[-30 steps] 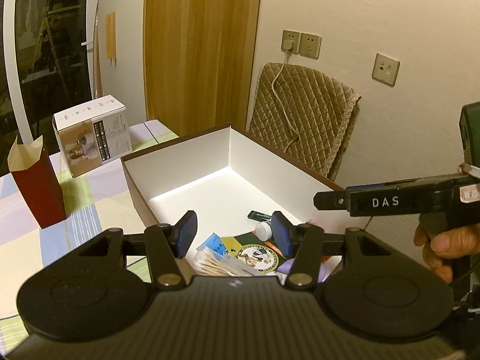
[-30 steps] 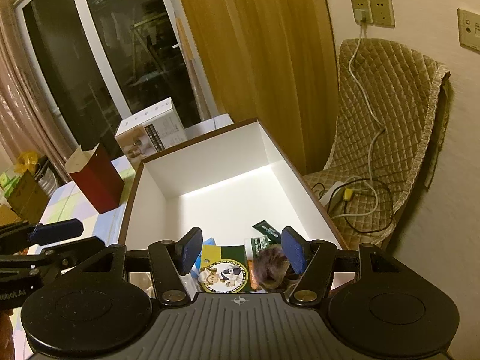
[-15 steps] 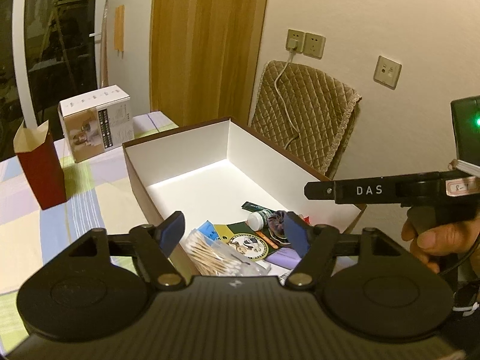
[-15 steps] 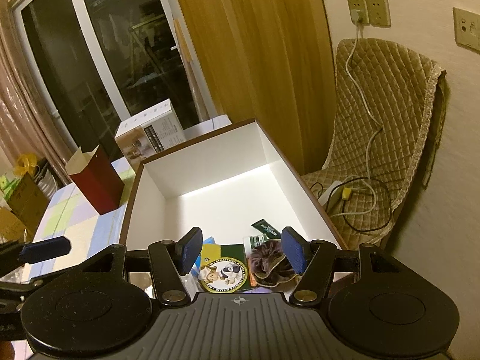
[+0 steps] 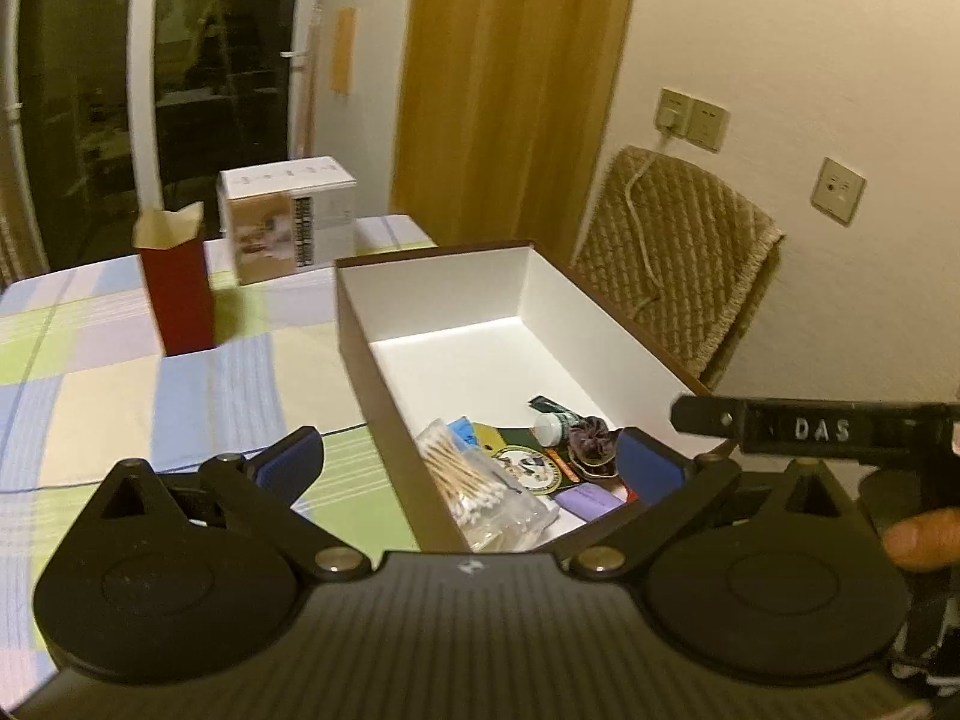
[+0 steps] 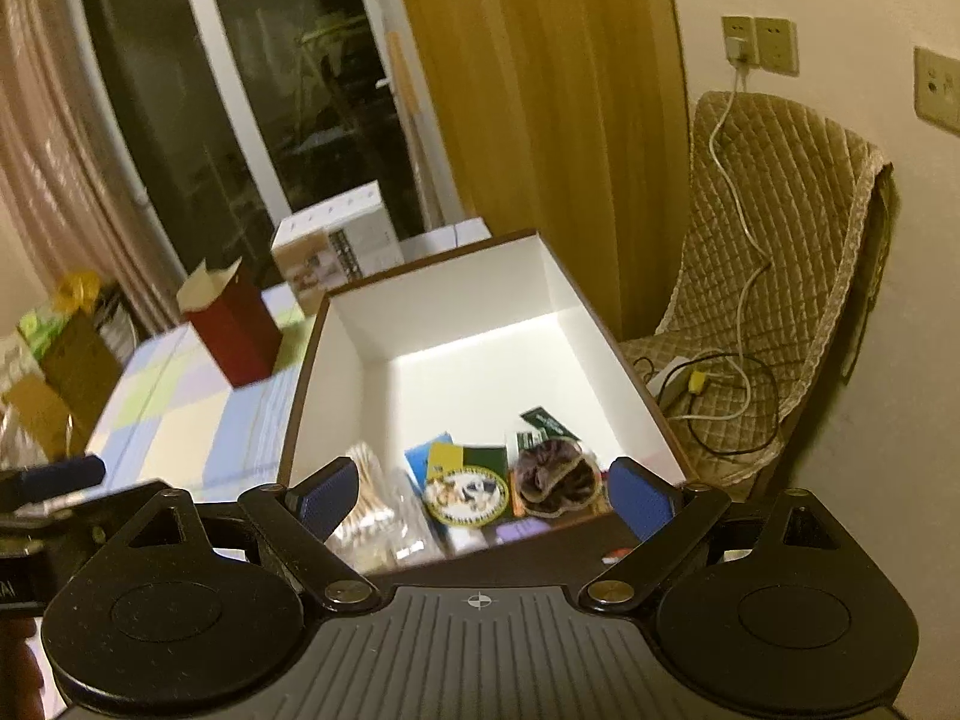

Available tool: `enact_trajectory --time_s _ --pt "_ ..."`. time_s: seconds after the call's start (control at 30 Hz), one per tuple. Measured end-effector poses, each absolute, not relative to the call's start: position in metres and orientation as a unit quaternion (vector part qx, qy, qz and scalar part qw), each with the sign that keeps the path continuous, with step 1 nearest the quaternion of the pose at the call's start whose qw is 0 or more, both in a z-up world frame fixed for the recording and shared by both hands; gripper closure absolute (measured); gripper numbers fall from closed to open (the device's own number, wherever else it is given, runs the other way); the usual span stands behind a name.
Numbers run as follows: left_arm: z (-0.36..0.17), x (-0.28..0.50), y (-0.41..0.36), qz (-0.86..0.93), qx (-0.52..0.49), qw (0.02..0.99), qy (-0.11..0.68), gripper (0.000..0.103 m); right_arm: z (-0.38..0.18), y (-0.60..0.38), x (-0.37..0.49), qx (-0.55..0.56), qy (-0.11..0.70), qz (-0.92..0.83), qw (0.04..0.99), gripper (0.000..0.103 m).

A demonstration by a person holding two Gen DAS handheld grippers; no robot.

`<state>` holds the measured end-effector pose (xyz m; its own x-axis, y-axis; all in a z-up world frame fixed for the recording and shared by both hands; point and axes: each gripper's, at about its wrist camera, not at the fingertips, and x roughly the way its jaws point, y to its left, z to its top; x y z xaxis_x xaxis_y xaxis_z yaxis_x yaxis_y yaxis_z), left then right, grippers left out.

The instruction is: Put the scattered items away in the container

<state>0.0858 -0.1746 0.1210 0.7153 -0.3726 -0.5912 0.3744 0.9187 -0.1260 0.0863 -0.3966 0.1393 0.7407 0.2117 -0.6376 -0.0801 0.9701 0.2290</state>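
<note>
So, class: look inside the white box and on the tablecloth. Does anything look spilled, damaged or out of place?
Nothing stands out. The cotton swab bag, round badge and scrunchie lie heaped at the near end of the box. The red carton stands upright, top open.

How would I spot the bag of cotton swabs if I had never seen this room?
Find the big white-lined box on the checked tablecloth. All its contents are heaped at the near end; the bag of cotton swabs lies there against the left wall. It is the only clear plastic packet, full of pale sticks, beside a round badge and a purple scrunchie.
</note>
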Motion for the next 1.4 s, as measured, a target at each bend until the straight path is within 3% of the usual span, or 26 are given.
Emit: enact_trajectory --time_s 0.57,1.4 --pt "0.123 0.049 -0.196 -0.176 -0.004 0.917 0.358 0.001 0.152 -0.395 0.066 0.005 0.397 0.087 0.914 0.008" --pt "0.11 0.049 -0.197 -0.129 -0.008 0.91 0.394 0.001 0.142 -0.385 0.057 -0.001 0.421 0.094 0.902 0.008"
